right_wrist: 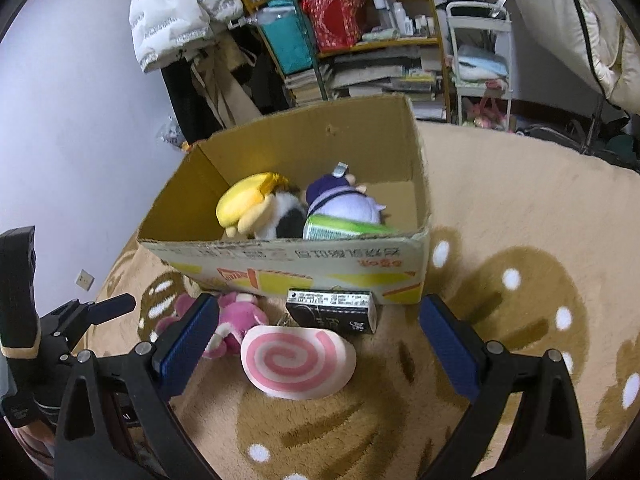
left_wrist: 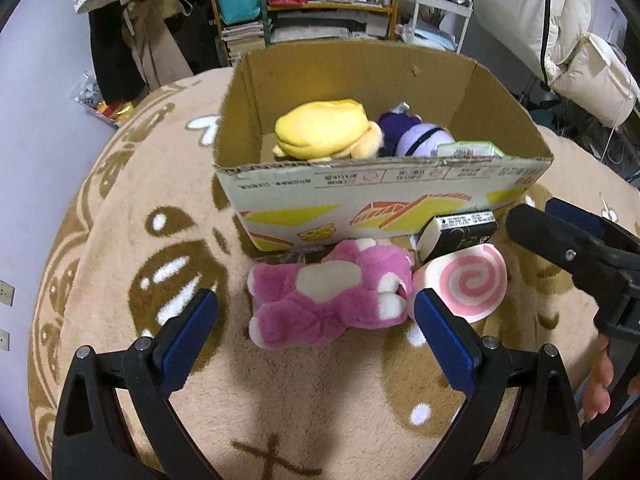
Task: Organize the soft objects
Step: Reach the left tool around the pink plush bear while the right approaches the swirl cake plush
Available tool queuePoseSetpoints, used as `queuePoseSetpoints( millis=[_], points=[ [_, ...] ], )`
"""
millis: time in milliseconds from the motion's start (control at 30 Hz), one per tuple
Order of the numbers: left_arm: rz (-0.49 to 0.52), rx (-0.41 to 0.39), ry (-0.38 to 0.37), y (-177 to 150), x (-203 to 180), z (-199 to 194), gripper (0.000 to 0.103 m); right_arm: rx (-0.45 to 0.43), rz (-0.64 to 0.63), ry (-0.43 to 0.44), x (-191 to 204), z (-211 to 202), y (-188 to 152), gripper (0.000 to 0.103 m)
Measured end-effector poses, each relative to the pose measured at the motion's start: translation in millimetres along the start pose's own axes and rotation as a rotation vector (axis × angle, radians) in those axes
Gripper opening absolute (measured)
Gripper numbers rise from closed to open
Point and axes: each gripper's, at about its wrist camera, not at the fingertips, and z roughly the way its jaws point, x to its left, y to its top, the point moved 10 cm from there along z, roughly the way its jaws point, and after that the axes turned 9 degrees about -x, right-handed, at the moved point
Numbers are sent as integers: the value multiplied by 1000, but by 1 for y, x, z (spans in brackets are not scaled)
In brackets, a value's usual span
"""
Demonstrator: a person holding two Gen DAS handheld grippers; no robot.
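A pink plush bear (left_wrist: pixel 332 296) lies on the beige blanket in front of a cardboard box (left_wrist: pixel 384 196). My left gripper (left_wrist: pixel 316 312) is open, its fingers on either side of the bear, not touching it. A pink-and-white swirl cushion (left_wrist: pixel 468 284) lies right of the bear. In the right wrist view my right gripper (right_wrist: pixel 320 332) is open above the swirl cushion (right_wrist: pixel 298 364), with the bear (right_wrist: pixel 236 320) behind its left finger. The box (right_wrist: pixel 360 268) holds a yellow plush (right_wrist: pixel 248 200), a purple plush (right_wrist: pixel 340 200) and a green packet (right_wrist: pixel 340 230).
A black carton (right_wrist: pixel 332 312) leans on the box front; it also shows in the left wrist view (left_wrist: pixel 456 232). The patterned beige blanket (left_wrist: pixel 280 400) covers the surface. Shelves (right_wrist: pixel 360 40), hanging coats and a white trolley (right_wrist: pixel 480 60) stand behind.
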Motion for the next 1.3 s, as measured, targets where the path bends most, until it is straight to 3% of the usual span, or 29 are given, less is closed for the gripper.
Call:
queuePoseSetpoints(
  millis=[800,1133,1300],
  points=[
    [31,174,-34,-17,-7,53,98,167,48,33,11,46,-34,99],
    [37,183,-23,-11,-6,66,98,227,49,32,13,56,-49,98],
    [49,175,-7,-9,-10,70,99,266,118,56,5,62,-57,95]
  ],
)
